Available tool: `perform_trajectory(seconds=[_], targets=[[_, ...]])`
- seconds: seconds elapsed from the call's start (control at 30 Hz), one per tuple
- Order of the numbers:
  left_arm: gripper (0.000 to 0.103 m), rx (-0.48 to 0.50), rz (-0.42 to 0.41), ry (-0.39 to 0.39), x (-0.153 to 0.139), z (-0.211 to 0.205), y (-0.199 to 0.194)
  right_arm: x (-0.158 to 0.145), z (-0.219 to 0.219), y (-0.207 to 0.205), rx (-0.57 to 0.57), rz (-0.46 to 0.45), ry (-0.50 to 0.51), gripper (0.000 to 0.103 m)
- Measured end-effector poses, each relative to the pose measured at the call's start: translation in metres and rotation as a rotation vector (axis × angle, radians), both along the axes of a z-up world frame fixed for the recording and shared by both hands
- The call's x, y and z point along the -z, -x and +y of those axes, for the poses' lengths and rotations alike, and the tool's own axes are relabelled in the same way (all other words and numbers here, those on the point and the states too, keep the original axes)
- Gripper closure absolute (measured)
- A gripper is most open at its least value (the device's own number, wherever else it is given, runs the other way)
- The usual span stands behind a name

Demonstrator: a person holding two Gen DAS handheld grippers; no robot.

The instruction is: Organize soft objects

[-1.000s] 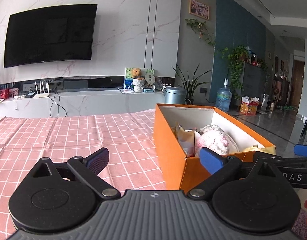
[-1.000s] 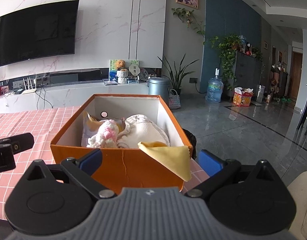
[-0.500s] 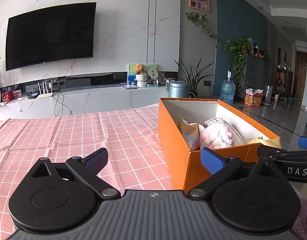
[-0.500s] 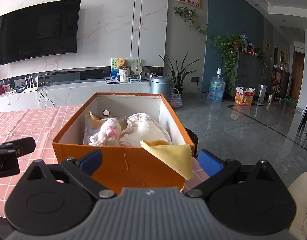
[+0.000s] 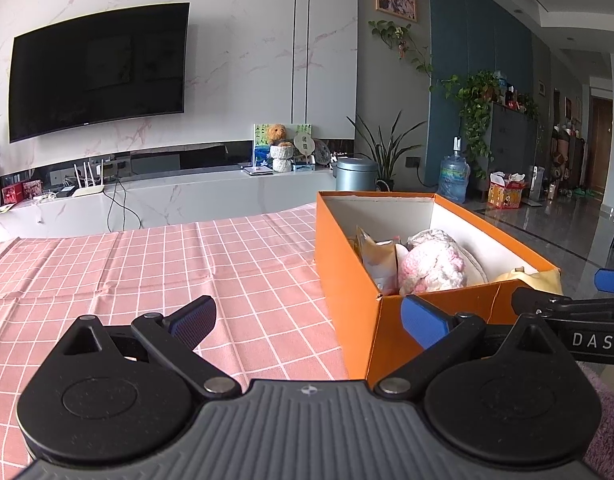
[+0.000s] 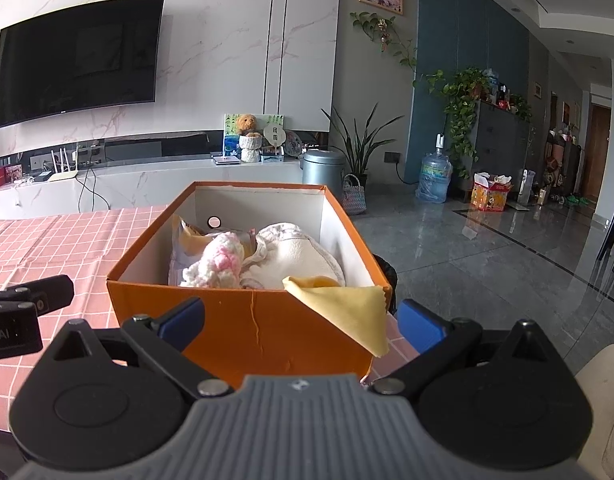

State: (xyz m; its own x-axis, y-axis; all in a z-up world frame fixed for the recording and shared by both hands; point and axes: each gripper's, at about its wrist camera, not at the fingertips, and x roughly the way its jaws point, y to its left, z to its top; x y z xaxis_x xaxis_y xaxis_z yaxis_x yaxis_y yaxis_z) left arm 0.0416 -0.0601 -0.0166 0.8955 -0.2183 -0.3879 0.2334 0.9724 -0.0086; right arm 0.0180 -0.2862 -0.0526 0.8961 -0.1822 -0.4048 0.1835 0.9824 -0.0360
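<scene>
An orange cardboard box [image 6: 243,320] [image 5: 347,276] stands on the pink checked tablecloth [image 5: 147,256] at the table's right end. Inside lie a pink and white knitted piece [image 6: 217,258] [image 5: 431,264], a cream cloth item [image 6: 299,256] and a crinkled packet [image 5: 377,256]. A yellow cloth [image 6: 347,312] hangs over the box's near right corner. My right gripper [image 6: 301,322] is open just in front of the box's near wall, holding nothing. My left gripper [image 5: 307,318] is open beside the box's left near corner, empty.
A white media bench [image 5: 167,196] with a router and a teddy bear stands behind the table under a wall TV [image 5: 95,68]. A grey bin [image 6: 323,166], plants and a water bottle [image 6: 435,178] stand on the tiled floor to the right. The table's right edge runs just past the box.
Both grippers have drifted slightly, so the box sits a little lower and farther in each view. Nothing was grasped or let go.
</scene>
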Motion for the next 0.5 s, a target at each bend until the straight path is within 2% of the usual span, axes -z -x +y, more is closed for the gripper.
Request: perform_trajectory(seconds=[0.5], targets=[[0.0,0.002,0.0,-0.005,0.0006,0.0008,0.0004,0.0016,0.0012,-0.001,-0.008,-0.001,0.003,0.002]])
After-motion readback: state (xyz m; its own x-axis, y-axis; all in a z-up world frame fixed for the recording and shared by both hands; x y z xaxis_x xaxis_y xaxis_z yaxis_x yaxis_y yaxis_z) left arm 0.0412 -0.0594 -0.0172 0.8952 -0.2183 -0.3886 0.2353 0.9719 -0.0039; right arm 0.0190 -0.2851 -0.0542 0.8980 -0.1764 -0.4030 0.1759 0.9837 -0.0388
